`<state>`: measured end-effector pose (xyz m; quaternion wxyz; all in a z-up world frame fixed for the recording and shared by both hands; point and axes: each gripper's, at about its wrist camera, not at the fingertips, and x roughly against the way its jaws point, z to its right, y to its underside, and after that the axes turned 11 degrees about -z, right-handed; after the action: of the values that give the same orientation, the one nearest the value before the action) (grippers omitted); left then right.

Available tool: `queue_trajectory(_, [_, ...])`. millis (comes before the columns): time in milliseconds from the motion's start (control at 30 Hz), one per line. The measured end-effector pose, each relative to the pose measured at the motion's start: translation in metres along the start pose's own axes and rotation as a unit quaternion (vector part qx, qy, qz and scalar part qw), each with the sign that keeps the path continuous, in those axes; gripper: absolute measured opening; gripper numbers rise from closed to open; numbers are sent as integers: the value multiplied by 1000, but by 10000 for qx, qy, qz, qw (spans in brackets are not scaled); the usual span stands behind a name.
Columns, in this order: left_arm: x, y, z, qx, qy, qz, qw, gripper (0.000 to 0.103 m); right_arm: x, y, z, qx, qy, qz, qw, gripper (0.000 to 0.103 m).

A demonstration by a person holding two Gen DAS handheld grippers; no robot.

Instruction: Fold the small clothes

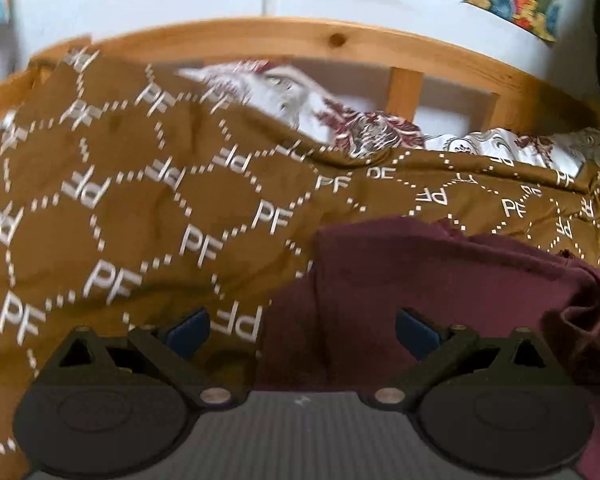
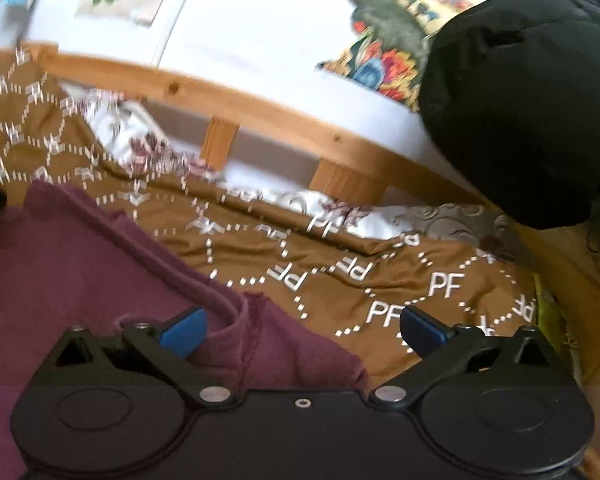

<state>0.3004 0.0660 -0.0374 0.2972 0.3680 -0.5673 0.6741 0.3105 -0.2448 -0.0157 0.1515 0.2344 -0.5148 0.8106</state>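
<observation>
- Two grippers fill the near edge of my views, both with jaws spread wide and nothing pinched between the blue pads.
- My left gripper [image 1: 302, 334] hangs over the left edge of the dark maroon knit garment [image 1: 420, 300]; its right pad is above the cloth, its left pad above the bedcover, neither pressing.
- My right gripper [image 2: 302, 330] sits over the garment's right edge, where I see a stitched hem [image 2: 252, 344] and a long raised fold running away to the upper left; its left pad is just above the fabric, its right pad above the cover.
- That garment lies spread on the mustard-brown bedcover printed with white "PF" letters and dotted hexagons [image 1: 140, 200], toward the near edge of the bed.
- Beyond it, at the bed's far edge, I see a white bedsheet with a dark red floral print [image 1: 340, 120], rumpled against the pine wooden bed rail [image 1: 300, 40].
- A bulky black garment [image 2: 520, 100] hangs over the rail at the far right corner.
- Farthest, a white wall with colourful pictures [image 2: 384, 56].
</observation>
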Motion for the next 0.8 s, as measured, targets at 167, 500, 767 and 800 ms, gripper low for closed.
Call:
queue_trajectory(167, [-1, 2, -3, 76, -20, -6, 10000, 101, 12, 12, 0, 112, -590, -271, 9978, 102])
queue_trajectory(500, [-17, 5, 8, -181, -198, -324, 9991, 101, -1, 32, -52, 1651, -654, -628, 9821, 89])
queue_trajectory(767, [-21, 5, 8, -179, -281, -438, 9985, 101, -6, 30, -36, 1238, -568, -726, 9880, 13])
queue_trajectory(800, [-21, 5, 7, -154, -279, -442, 9985, 101, -4, 28, -30, 1093, -519, -644, 9906, 11])
